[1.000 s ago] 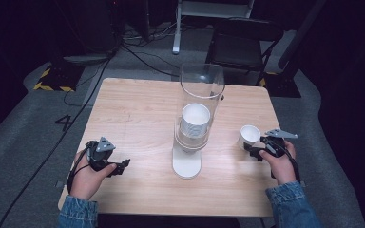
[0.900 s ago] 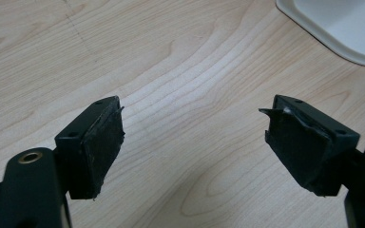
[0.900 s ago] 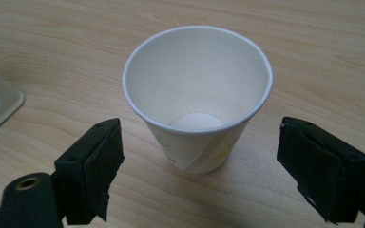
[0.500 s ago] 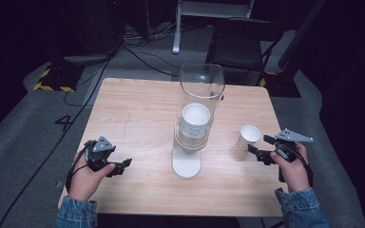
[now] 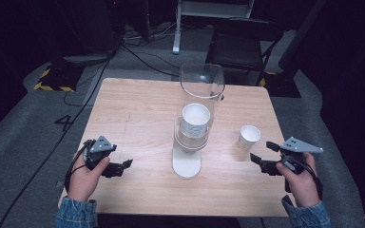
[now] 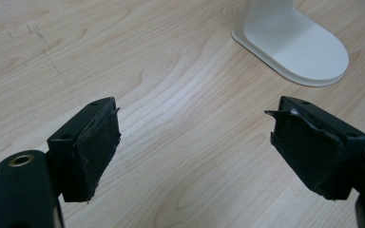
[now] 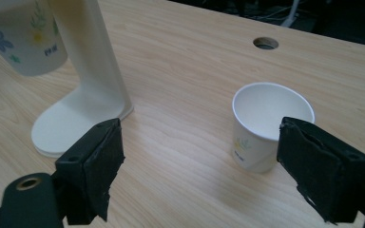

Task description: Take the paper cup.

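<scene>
The paper cup stands upright on the wooden table, at about three o'clock from the cup dispenser and well apart from its white base. The right gripper is held just beside the cup, at roughly five o'clock from it, with its jaws spread wide and nothing between them; in the right gripper view the cup sits ahead of the right-hand jaw, not yet between the two. The left gripper is rested near the table's eight o'clock edge, its jaws likewise apart and empty, with the base seen ahead at one o'clock.

The step in hand is judged to be a grasp of the loose cup. It would be done well if the right gripper were shifted so that the cup's wall is centred between the jaws, brought in level below the rim, and closed gently, since thin paper is likely to be crushed or tipped by a hard or off-centre squeeze. The dispenser's stem should be kept clear of the left-hand jaw.

A small floral print and a short dark mark are seen low on the cup, and a similar print with blue and yellow flowers on the cup hanging in the dispenser; the lettering is too small to be read.
</scene>
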